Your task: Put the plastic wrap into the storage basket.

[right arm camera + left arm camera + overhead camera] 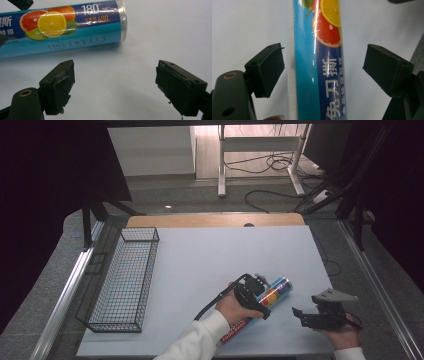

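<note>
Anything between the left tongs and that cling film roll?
Nothing visible. The left tongs are open and straddle the cling film roll, with bare white table in the gaps on both sides. The right tongs sit apart, open.

"180", "600", "免刀撕" on cling-film roll (62, 27)

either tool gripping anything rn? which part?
Nothing held. Left tool is open, jaws straddling the cling film roll mid-length with gaps both sides. Right tool is open over bare table.

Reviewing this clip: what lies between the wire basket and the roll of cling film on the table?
Nothing: in the high view, bare white tabletop separates the wire basket from the roll of cling film.
</note>
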